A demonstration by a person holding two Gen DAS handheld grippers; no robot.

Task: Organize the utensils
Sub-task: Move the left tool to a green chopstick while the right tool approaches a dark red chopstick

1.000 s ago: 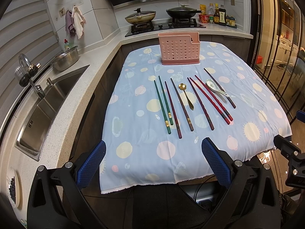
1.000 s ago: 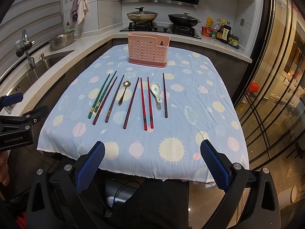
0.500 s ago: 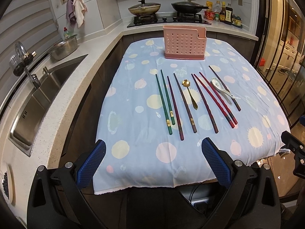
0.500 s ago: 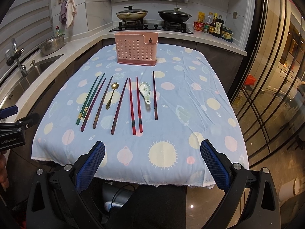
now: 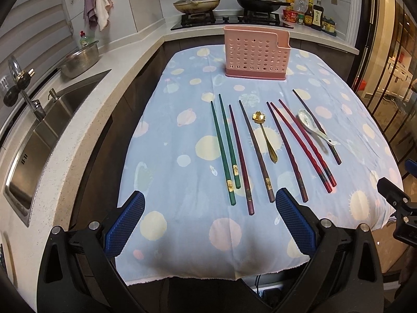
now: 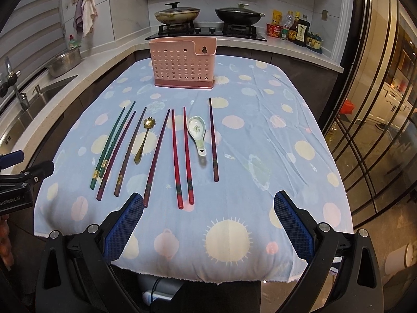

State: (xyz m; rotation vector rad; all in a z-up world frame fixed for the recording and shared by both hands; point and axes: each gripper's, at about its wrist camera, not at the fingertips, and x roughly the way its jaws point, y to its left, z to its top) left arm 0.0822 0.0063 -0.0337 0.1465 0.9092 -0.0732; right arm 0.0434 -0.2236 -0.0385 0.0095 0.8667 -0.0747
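Observation:
A pink perforated utensil holder (image 5: 256, 52) (image 6: 183, 62) stands at the far end of the blue dotted tablecloth (image 5: 166, 156) (image 6: 260, 140). Several chopsticks lie side by side in the middle: a green pair (image 5: 225, 147) (image 6: 110, 143), dark purple ones (image 5: 256, 151) (image 6: 156, 156) and a red pair (image 5: 303, 144) (image 6: 181, 154). A gold spoon (image 5: 265, 135) (image 6: 143, 139) and a white ceramic spoon (image 5: 312, 126) (image 6: 198, 133) lie among them. My left gripper (image 5: 209, 223) and right gripper (image 6: 208, 224) are open and empty over the near table edge.
A steel sink (image 5: 39, 140) with tap and a metal bowl (image 5: 79, 58) are on the counter to the left. A stove with two pans (image 5: 229, 2) and sauce bottles (image 5: 310, 13) stand behind the table. Glass doors (image 6: 378, 104) are on the right.
Both grippers have moved forward and closer to the table, so the utensils look larger and nearer. Nothing on the table has moved.

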